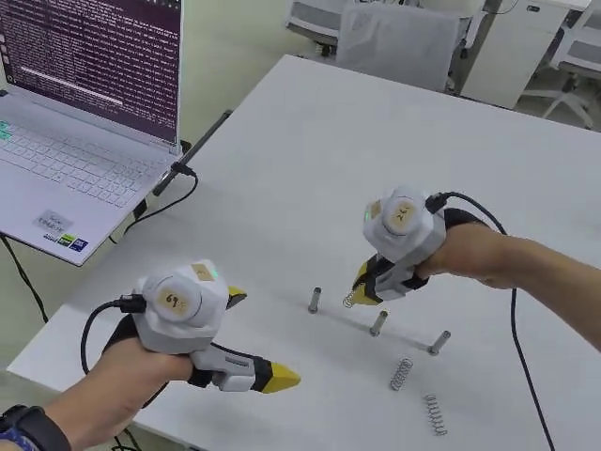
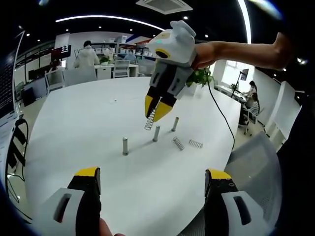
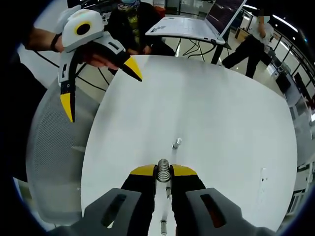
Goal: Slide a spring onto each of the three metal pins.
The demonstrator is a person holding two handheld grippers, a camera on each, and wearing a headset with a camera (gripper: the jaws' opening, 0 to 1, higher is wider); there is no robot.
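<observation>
Three short metal pins stand in a row on the white table: left pin (image 1: 315, 300), middle pin (image 1: 378, 323), right pin (image 1: 439, 342). All three are bare. My right gripper (image 1: 362, 287) hovers between the left and middle pins, shut on a small spring (image 1: 349, 299) that hangs from its yellow tips. The right gripper view has that spring (image 3: 163, 170) pinched between the jaws, with a pin (image 3: 175, 143) just ahead. Two loose springs (image 1: 401, 373) (image 1: 434, 413) lie in front of the pins. My left gripper (image 1: 261, 338) is open and holds nothing, near the front edge.
An open laptop (image 1: 84, 122) sits at the far left with a black cable (image 1: 174, 193) trailing over the table edge. Office chairs (image 1: 394, 38) stand behind the table. People sit at desks in the background (image 2: 86, 54).
</observation>
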